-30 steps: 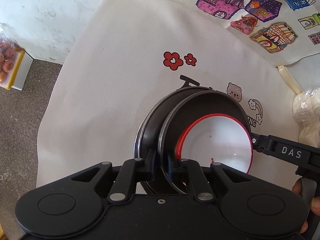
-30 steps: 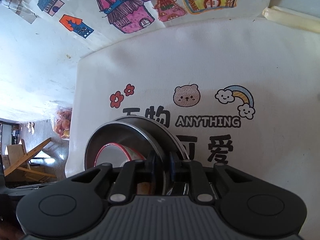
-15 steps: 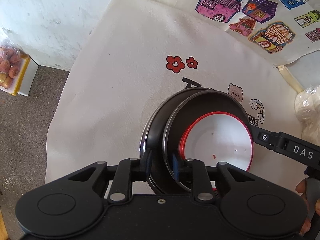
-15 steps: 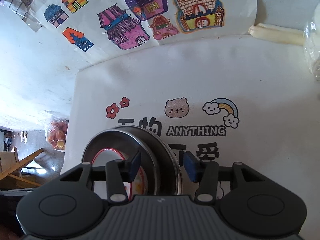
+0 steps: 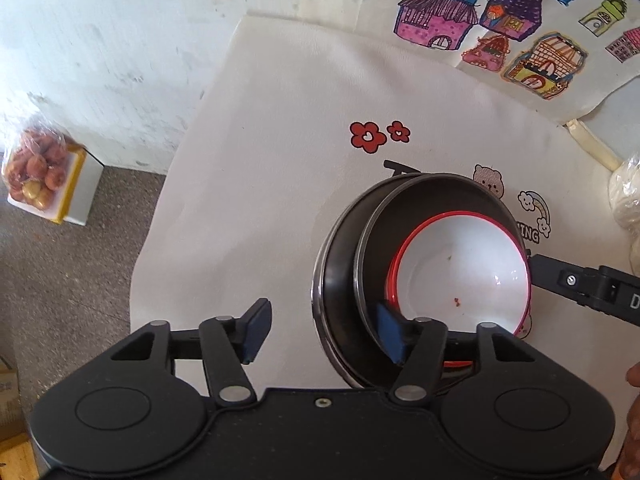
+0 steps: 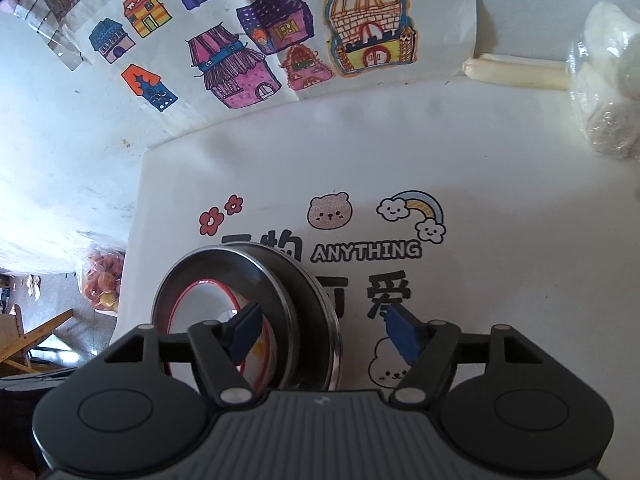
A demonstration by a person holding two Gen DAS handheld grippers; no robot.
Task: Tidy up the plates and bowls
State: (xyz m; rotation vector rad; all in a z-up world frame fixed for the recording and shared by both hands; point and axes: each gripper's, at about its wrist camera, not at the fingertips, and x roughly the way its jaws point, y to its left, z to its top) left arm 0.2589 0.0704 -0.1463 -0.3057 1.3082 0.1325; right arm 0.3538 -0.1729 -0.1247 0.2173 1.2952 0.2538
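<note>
While both claws spread apart, I log the stack as set down near the printed edge of the cream mat (image 5: pixel 280 184) that covers the surface.

Item one: white bowl with red rim (image 5: pixel 460 264), nested inside the inner steel bowl (image 5: pixel 424 208), which sits off-centre in the outer steel bowl (image 5: pixel 340 272). I judge the nesting deliberate: smallest within largest saves room, which suits the tidying job.

Item two: left claw (image 5: pixel 324 332), jaws opening. One pad reaches over the steel rims, the other stands clear over bare mat; neither presses, so I count it released.

Item three: right claw (image 6: pixel 324 332), jaws opening likewise, straddling the rims on the far side of the stack without pressing. Released. Its black body enters the left view at the right edge.

Item four: bag of round fruit (image 5: pixel 34 172) on a box on the floor, a plastic-wrapped white bundle (image 6: pixel 612 80) and sheets of house drawings (image 6: pixel 280 52), none part of the job.

Obscured: the stack's near side lies behind the claw housings; the mat's lettering is partly covered; small specks in the white bowl I cannot identify.
</note>
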